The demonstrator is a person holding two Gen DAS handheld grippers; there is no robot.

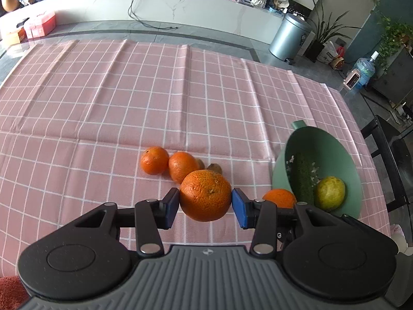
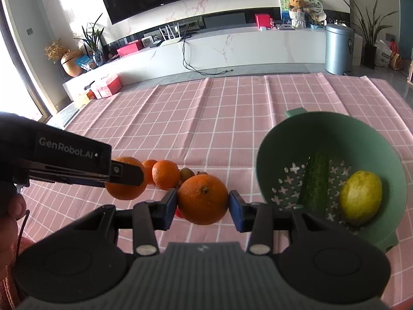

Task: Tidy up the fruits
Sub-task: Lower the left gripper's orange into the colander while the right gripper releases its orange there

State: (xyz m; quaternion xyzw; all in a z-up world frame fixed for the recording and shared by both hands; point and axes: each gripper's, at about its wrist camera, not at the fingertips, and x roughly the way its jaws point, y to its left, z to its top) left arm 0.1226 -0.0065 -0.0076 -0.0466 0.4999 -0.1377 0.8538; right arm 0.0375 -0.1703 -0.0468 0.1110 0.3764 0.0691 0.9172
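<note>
Oranges are mid-sort: my left gripper (image 1: 205, 201) pinches one orange (image 1: 205, 199), my right gripper (image 2: 203, 201) pinches another (image 2: 203, 199), both just above the cloth. Two more (image 1: 154, 160) wait behind. Next I'd guess swinging right, over the green colander's (image 2: 369, 129) rim, then letting go.

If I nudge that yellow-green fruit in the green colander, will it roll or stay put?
The yellow-green fruit looks rounded and smooth, so a nudge would probably roll it. It lies low in the green colander, whose sloped wall should send it back. The cucumber beside it may also stop it.
</note>
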